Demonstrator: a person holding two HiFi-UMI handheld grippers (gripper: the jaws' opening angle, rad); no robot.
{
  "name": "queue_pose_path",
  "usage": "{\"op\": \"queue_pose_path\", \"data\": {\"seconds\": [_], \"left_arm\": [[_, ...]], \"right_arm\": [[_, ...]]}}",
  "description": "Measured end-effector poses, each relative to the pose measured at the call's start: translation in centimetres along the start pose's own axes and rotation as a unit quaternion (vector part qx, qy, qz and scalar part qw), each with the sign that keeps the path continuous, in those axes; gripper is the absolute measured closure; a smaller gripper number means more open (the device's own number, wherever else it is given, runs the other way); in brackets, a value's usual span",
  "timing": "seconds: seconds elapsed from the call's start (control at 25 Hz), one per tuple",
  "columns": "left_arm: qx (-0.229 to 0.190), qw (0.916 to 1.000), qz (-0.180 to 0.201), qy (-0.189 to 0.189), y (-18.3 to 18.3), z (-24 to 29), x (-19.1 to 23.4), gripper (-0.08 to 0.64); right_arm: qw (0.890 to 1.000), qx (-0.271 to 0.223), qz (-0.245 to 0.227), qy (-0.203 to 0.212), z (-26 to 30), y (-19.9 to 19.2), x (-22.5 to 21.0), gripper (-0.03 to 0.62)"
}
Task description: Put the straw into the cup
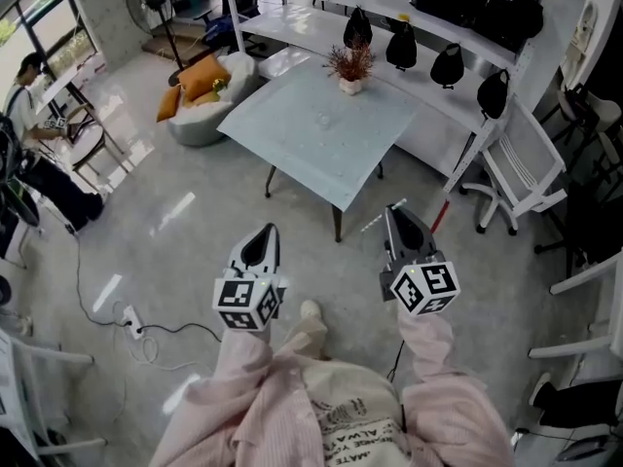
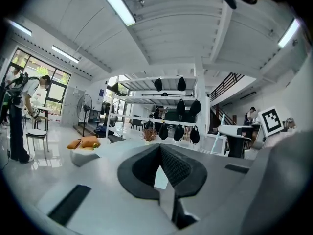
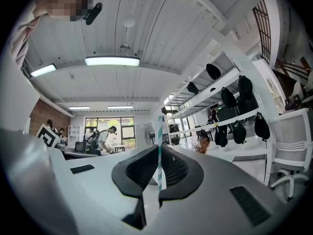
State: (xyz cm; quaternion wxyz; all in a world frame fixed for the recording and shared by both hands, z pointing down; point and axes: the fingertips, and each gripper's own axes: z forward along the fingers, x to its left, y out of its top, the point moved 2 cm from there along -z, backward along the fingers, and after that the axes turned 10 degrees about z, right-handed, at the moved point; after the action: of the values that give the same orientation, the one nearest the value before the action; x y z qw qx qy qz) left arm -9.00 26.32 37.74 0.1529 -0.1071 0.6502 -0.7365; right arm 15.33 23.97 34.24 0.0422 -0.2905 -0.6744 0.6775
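Note:
My right gripper (image 1: 394,214) (image 3: 159,148) is shut on a thin straw (image 3: 159,146) with green and white stripes, which stands upright between the pads. From the head view the straw (image 1: 375,223) shows as a pale line across the jaw tips. Level with it on the left, my left gripper (image 1: 265,233) (image 2: 160,148) is shut with nothing in it. Both hang over the floor, short of the pale square table (image 1: 292,154). A faint clear thing (image 1: 324,120) sits on the table top, too small to tell as a cup.
A small potted plant (image 1: 350,71) stands at the table's far edge. White shelves with black bags (image 1: 448,66) run behind, and a white chair (image 1: 521,168) is to the right. A beanbag with orange cushions (image 1: 200,105) lies left. A power strip and cable (image 1: 131,319) cross the floor.

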Motion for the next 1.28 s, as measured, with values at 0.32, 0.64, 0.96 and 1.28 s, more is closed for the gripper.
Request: {"op": "queue_pose_path", "data": {"seconds": [0.32, 0.64, 0.96, 1.28], "left_arm": [[0.013, 0.9998, -0.016, -0.005, 0.2, 9.3, 5.2, 0.561], [0.012, 0.9996, -0.022, -0.013, 0.4, 16.7, 10.5, 0.561], [0.019, 0.9994, -0.024, -0.013, -0.3, 20.7, 13.2, 0.561], [0.034, 0.9989, -0.030, -0.013, -1.3, 25.7, 16.1, 0.561]], "right_arm": [[1.000, 0.010, 0.007, -0.022, 9.5, 0.2, -4.1, 0.578], [0.999, 0.003, 0.005, -0.051, 17.3, 0.3, -7.6, 0.578], [0.998, -0.002, 0.014, -0.068, 21.4, -0.2, -10.0, 0.578], [0.996, -0.003, 0.022, -0.086, 26.5, -0.9, -12.9, 0.578]]}}
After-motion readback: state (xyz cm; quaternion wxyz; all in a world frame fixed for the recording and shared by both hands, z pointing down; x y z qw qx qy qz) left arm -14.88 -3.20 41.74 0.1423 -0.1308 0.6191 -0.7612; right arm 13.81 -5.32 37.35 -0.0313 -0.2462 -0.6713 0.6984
